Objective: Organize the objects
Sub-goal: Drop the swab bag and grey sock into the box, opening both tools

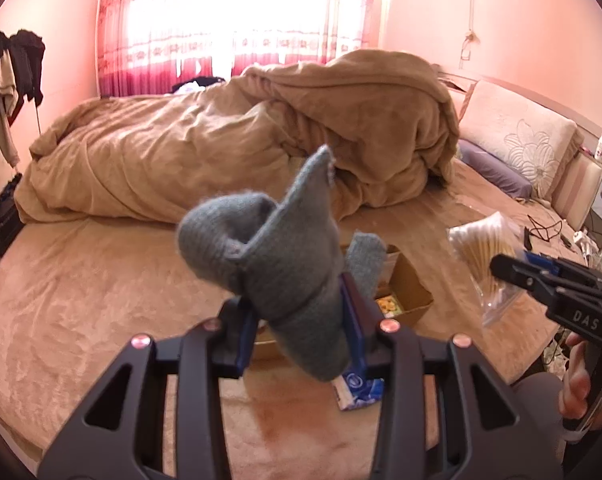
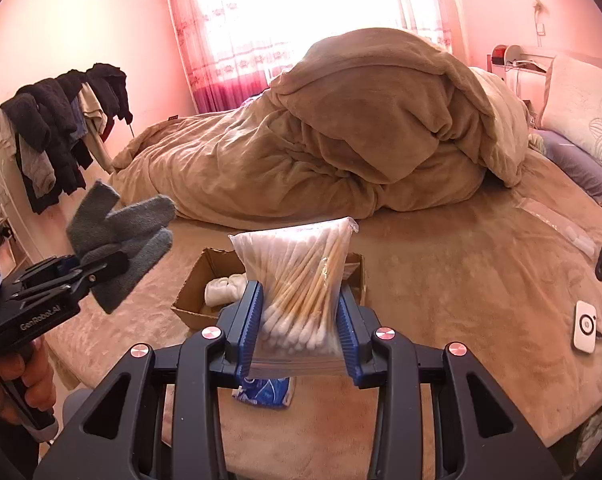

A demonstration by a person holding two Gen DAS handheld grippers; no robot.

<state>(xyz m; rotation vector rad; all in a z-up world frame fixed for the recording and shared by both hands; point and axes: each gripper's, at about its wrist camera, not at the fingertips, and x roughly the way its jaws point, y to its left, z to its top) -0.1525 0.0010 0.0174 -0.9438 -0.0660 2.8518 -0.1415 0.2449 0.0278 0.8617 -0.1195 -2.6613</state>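
Observation:
My left gripper point(image 1: 301, 328) is shut on a grey knitted glove point(image 1: 277, 248) and holds it up above the bed; the glove also shows in the right wrist view point(image 2: 121, 236), with the left gripper point(image 2: 105, 266) at the left. My right gripper point(image 2: 301, 332) is shut on a clear bag of cotton swabs point(image 2: 301, 276), held above an open cardboard box point(image 2: 197, 280) that has a white cloth point(image 2: 223, 288) inside. The bag point(image 1: 481, 248) and the right gripper point(image 1: 501, 268) show at the right of the left wrist view. The box point(image 1: 409, 288) lies partly hidden behind the glove.
A blue packet point(image 2: 265, 392) lies on the bed by the box, also in the left wrist view point(image 1: 359, 390). A heaped tan duvet point(image 2: 341, 136) fills the far bed. Pillows point(image 1: 521, 136), cables and a white device point(image 2: 585, 328) lie right. Clothes point(image 2: 61, 128) hang left.

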